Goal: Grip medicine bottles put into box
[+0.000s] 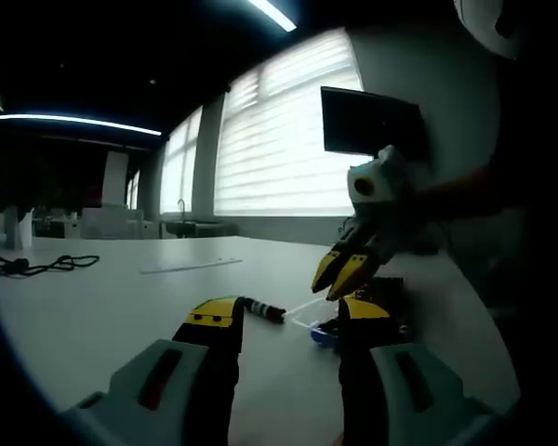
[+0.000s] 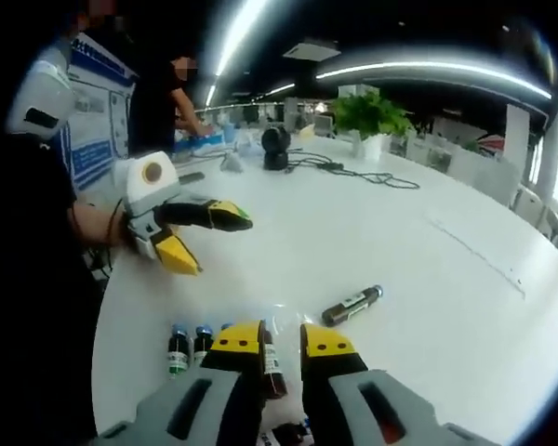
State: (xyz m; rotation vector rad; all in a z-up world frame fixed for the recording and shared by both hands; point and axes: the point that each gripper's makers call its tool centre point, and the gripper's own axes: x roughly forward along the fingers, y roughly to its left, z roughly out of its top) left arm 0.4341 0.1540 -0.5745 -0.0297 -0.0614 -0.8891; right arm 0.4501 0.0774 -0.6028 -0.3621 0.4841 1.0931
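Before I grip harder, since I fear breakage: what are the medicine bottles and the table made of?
The lying medicine bottle and the upright medicine bottles look like dark glass or plastic, labelled and capped; which one is unclear. The table looks like smooth white laminate, with a faint sheen.

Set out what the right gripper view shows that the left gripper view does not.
Right gripper view alone: upright bottles with blue caps, a potted plant, and the left gripper with its jaws spread.

Left gripper view alone: bright blinds, a dark monitor, and the right gripper.

Both: the white table and a dark bottle lying on its side.
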